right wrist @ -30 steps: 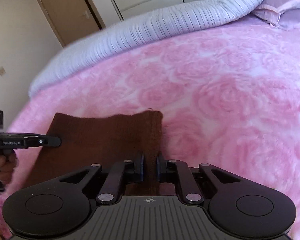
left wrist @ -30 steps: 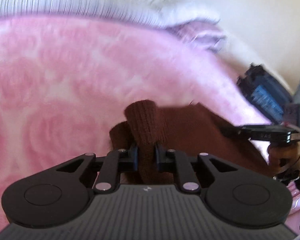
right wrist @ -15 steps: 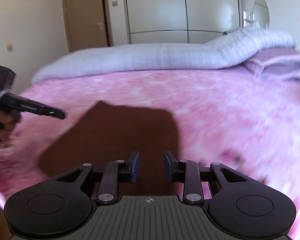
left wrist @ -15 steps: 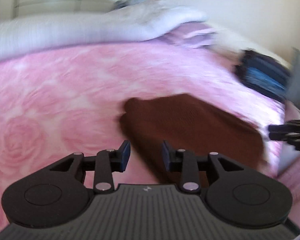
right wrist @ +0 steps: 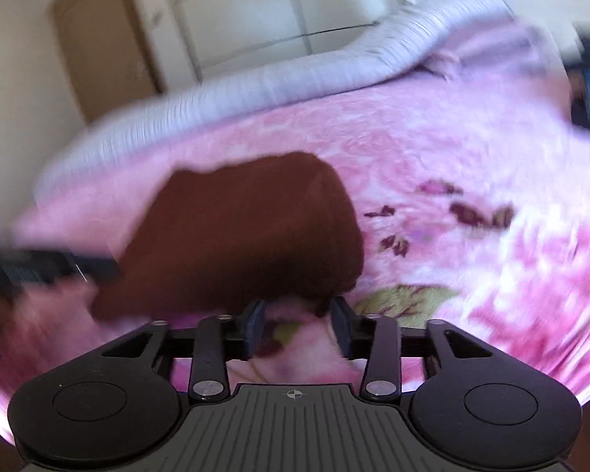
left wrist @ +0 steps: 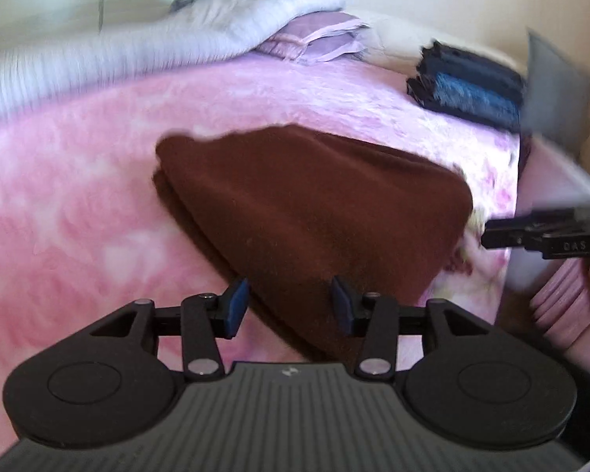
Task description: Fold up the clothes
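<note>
Left wrist view: a bed covered by a pink rose-patterned blanket (left wrist: 98,181) fills the frame. A white ribbed duvet (left wrist: 145,47) is bunched along the far edge, with a lilac pillow (left wrist: 314,35) beside it and a stack of dark and blue folded clothes (left wrist: 472,86) at the far right corner. Cream walls stand behind. A folded brown knitted garment (left wrist: 314,204) lies flat on the blanket. The left gripper (left wrist: 289,306) hangs just above the garment's near edge, its jaws opening with blue pads apart and nothing pressed between them. A second earlier these jaws pinched a raised fold of the brown knit; now the cloth lies released. The right gripper (left wrist: 546,236) enters from the right edge, apart from the garment, and bears small letters reading roughly "GAS", too blurred to be sure.

Right wrist view: the picture is motion-blurred. The same blanket reaches to the duvet, with a brown door (right wrist: 106,51) and white wardrobe panels (right wrist: 295,11) behind. The right gripper's jaws are opening, clear of the cloth, over blanket near the garment's corner. A second earlier they were closed on its edge. The left gripper shows as a dark blur at the left edge
</note>
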